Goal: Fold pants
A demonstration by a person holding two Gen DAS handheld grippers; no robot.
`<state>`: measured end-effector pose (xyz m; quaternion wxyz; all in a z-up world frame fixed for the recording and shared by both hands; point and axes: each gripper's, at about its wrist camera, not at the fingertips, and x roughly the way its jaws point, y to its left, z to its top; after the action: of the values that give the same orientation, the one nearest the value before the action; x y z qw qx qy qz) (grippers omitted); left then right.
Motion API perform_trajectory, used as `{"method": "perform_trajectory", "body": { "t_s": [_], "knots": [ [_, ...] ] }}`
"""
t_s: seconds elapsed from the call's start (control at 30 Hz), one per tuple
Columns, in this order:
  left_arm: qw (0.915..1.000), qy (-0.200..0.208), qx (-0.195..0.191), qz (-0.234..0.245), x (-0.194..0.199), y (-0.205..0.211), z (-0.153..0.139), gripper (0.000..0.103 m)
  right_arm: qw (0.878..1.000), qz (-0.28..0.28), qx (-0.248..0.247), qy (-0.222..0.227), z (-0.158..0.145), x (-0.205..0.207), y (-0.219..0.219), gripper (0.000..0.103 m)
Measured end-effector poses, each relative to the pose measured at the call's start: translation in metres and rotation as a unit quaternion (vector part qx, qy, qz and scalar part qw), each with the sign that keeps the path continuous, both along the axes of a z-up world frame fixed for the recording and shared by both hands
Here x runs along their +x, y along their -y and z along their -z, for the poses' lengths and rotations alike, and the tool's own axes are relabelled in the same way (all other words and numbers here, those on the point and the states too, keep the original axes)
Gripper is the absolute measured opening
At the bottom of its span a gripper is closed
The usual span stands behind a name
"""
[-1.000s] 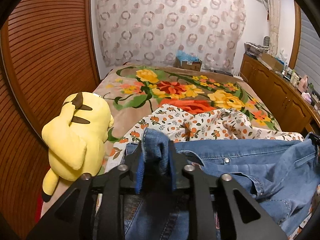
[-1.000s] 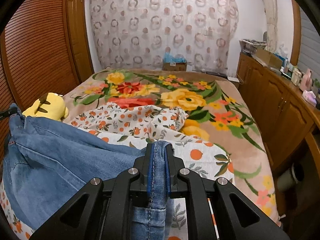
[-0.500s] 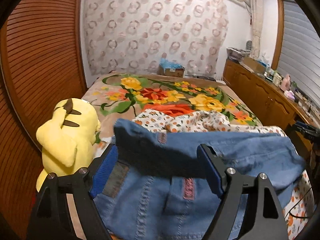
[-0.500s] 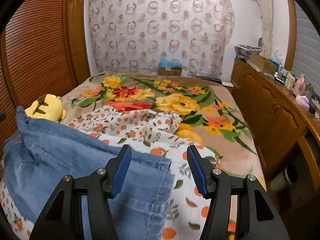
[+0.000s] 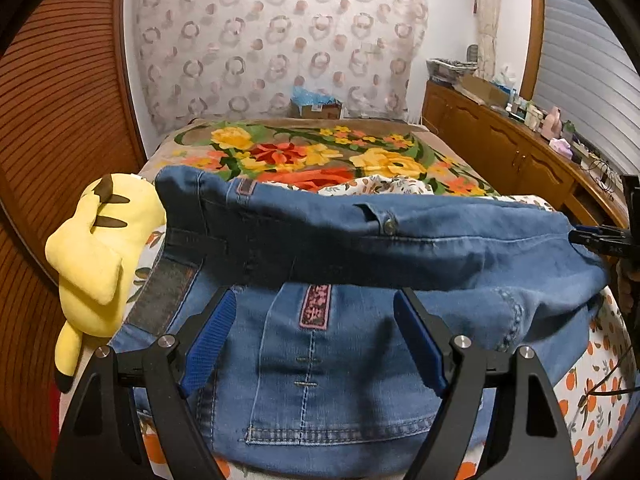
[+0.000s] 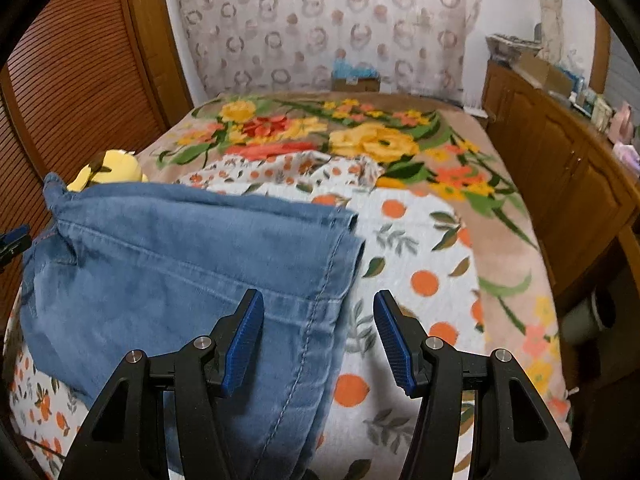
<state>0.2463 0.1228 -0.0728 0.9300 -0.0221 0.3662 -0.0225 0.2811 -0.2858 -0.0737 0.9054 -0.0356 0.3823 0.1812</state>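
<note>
Blue denim pants (image 5: 360, 352) lie folded over on the bed (image 6: 460, 152), on an orange-print sheet (image 6: 408, 272), waistband button and stitched pocket facing up. The left gripper (image 5: 310, 340) hovers above them, jaws wide apart; the right gripper (image 6: 318, 334), jaws just narrowed yet apart, straddles the hem edge, gripping nothing. A yellow plush (image 5: 96, 248) sits beside.

One pair of jeans (image 5: 360, 248) lies ahead of the fingers (image 5: 210, 340); one yellow plush toy (image 5: 96, 252) left of them; one orange-print sheet (image 6: 404, 264); one floral blanket (image 6: 380, 140) and one cardboard box (image 5: 316, 110) beyond
</note>
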Motion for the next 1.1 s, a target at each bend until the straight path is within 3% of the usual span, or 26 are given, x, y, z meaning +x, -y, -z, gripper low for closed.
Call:
{"method": "perform_trajectory", "body": {
  "t_s": [0.03,0.07,0.1,0.13,0.23,0.43,0.63,0.87,1.0,1.1],
  "knots": [
    [1.0,-0.001,0.0,-0.001,-0.001,0.001,0.001,0.082,1.0,-0.004,0.001,-0.001,0.0,0.001,0.0,0.037],
    [1.0,-0.002,0.002,-0.003,-0.001,0.0,0.002,0.082,1.0,-0.012,0.004,-0.003,-0.002,0.001,0.0,0.028],
    [1.0,-0.002,0.002,-0.004,-0.002,0.001,0.002,0.082,1.0,-0.018,0.005,-0.004,-0.007,0.007,-0.001,0.007],
    [1.0,-0.003,0.001,-0.004,-0.001,0.0,0.002,0.082,1.0,-0.024,0.005,0.001,-0.01,0.007,0.0,0.005],
    [1.0,-0.002,0.005,-0.005,0.003,-0.003,0.001,0.082,0.999,-0.024,0.011,0.032,-0.025,0.016,0.004,0.004],
    [0.9999,0.004,0.013,0.005,0.021,-0.001,-0.007,0.082,0.994,0.032,0.023,0.099,-0.049,0.029,0.02,0.004],
    [0.9989,-0.008,0.033,0.031,0.056,0.007,-0.003,0.082,0.996,0.044,-0.015,0.08,-0.029,0.05,0.015,0.004],
    [0.999,-0.019,0.035,0.02,0.082,0.004,-0.001,0.082,0.997,0.055,-0.02,0.054,-0.031,0.08,-0.009,0.005],
    [0.9992,-0.014,0.033,0.017,0.074,0.003,-0.002,0.082,0.997,0.061,-0.011,0.051,-0.038,0.071,-0.012,0.04],
    [0.9994,-0.011,0.027,0.015,0.061,0.001,-0.004,0.082,0.997,0.059,0.006,0.054,-0.043,0.054,-0.006,0.044]
  ]
}}
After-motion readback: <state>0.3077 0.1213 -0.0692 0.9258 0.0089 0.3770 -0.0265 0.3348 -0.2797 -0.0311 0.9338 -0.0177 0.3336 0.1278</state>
